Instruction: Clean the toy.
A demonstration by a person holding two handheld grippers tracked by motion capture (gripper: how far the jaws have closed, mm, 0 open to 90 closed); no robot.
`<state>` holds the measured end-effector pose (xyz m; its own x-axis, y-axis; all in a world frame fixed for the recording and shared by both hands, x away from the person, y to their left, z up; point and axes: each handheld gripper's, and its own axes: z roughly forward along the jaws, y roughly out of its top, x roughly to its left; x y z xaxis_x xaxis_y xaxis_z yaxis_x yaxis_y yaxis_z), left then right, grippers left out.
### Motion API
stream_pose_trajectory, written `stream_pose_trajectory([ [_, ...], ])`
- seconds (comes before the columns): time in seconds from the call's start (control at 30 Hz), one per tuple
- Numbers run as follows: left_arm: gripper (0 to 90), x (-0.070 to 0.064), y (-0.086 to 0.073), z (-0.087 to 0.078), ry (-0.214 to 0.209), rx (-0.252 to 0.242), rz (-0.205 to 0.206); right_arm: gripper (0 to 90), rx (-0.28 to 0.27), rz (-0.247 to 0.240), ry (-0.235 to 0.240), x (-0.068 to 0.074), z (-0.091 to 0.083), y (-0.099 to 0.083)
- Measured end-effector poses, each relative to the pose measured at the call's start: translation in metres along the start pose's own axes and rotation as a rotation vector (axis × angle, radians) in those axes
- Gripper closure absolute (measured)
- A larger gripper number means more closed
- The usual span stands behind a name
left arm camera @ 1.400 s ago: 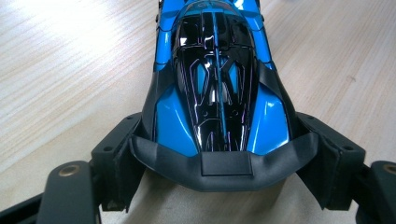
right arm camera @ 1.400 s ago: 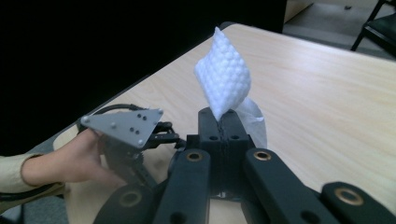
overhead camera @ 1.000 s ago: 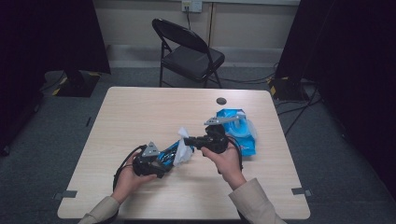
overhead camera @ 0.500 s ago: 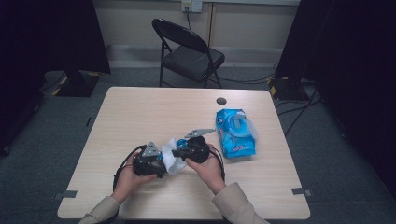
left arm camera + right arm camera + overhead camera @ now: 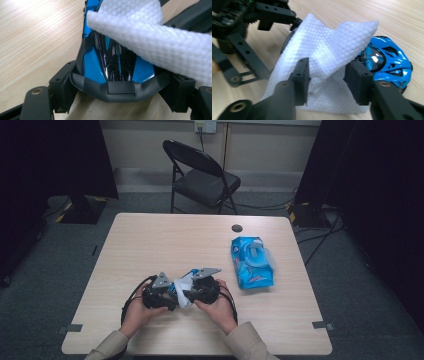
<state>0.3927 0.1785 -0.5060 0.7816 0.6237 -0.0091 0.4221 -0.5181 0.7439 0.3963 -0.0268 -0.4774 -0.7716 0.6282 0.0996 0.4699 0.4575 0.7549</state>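
A glossy blue and black toy car sits nose-away between the jaws of my left gripper, which is shut on its rear end. A white textured wipe drapes over the car from the upper right. My right gripper is shut on that wipe, bunched between its pads, with the car just behind it on the right. In the high view both grippers, left and right, meet tip to tip near the table's front, with the wipe between them.
A blue pack of wipes lies on the right side of the wooden table, its lid open. A small black disc rests near the far edge. A folding chair stands behind the table.
My right gripper has come left from beside the wipes pack, carrying a wipe, and now holds it against the car in the left gripper. The left gripper has barely moved.
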Motion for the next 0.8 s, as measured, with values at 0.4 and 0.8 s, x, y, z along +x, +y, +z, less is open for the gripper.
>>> stream_pose_trajectory([
  [0.4,23.9,0.000,0.000,0.000,0.002,-0.001,-0.002,70.2,0.007,0.034,0.084,0.000,0.005,0.000],
  [0.8,23.8,0.000,0.000,0.000,0.010,0.001,0.006,87.6,-0.028,0.069,0.146,0.002,0.003,0.020],
])
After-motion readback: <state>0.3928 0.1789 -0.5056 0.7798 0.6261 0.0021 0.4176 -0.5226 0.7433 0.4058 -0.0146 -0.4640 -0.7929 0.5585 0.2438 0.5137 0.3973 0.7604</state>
